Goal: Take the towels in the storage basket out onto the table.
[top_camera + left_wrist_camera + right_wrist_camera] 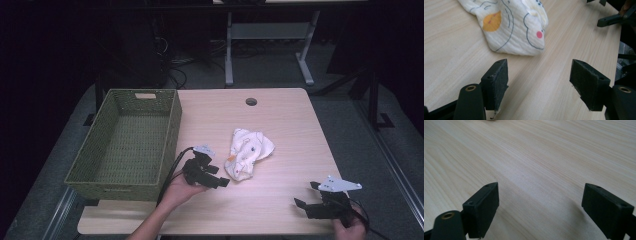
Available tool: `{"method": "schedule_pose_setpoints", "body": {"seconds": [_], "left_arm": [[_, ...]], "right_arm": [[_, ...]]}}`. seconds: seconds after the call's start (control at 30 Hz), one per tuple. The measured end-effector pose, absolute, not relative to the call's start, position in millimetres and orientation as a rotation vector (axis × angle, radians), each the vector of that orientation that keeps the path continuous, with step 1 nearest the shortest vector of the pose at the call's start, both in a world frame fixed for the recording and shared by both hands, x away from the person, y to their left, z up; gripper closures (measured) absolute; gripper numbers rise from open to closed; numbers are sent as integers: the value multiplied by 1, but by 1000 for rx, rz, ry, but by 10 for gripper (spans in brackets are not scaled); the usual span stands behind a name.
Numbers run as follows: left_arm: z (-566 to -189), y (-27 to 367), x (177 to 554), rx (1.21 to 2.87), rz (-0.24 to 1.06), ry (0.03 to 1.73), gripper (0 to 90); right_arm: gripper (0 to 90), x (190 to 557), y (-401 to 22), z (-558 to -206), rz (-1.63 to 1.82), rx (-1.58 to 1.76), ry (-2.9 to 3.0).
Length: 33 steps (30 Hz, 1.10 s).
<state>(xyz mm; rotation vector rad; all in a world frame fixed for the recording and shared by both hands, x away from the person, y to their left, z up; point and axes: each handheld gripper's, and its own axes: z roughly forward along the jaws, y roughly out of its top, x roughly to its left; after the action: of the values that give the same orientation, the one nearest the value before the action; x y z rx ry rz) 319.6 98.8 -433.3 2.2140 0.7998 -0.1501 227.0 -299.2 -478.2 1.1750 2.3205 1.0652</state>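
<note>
The left gripper (539,85) stands with its jaws spread wide and empty, its fuzzy black pads (499,82) just short of a crumpled white cloth (514,27) — soft ribbed weave, printed with grey outlines, an orange blob and a red dot. The right gripper (541,212) is likewise spread apart over bare, pale wood-grain table (536,157), holding nothing. From the high view, the cloth (248,151) lies mid-table just beside the left gripper (218,176), the right gripper (306,194) sits well apart near the front right edge, and a rectangular green woven basket (127,145) stands at the table's left.
</note>
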Motion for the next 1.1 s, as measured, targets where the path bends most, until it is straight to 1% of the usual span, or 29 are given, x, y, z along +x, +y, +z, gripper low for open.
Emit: {"method": "schedule_pose_setpoints", "body": {"seconds": [0.1,0.27,0.33,0.83,1.1], "left_arm": [[-436,98,314,2220,-121,785,305],[-440,101,308,2226,-118,780,304],[-441,104,305,2223,-133,778,303],[-444,130,278,2236,-97,773,285],[-448,140,267,2235,-107,773,276]], "right_arm": [[140,227,-299,-478,1063,1177,2321],[140,227,-300,-478,1065,1180,2319],[140,226,-300,-478,1065,1181,2318],[140,226,-298,-478,1061,1167,2326],[140,226,-296,-477,1061,1149,2334]]}}
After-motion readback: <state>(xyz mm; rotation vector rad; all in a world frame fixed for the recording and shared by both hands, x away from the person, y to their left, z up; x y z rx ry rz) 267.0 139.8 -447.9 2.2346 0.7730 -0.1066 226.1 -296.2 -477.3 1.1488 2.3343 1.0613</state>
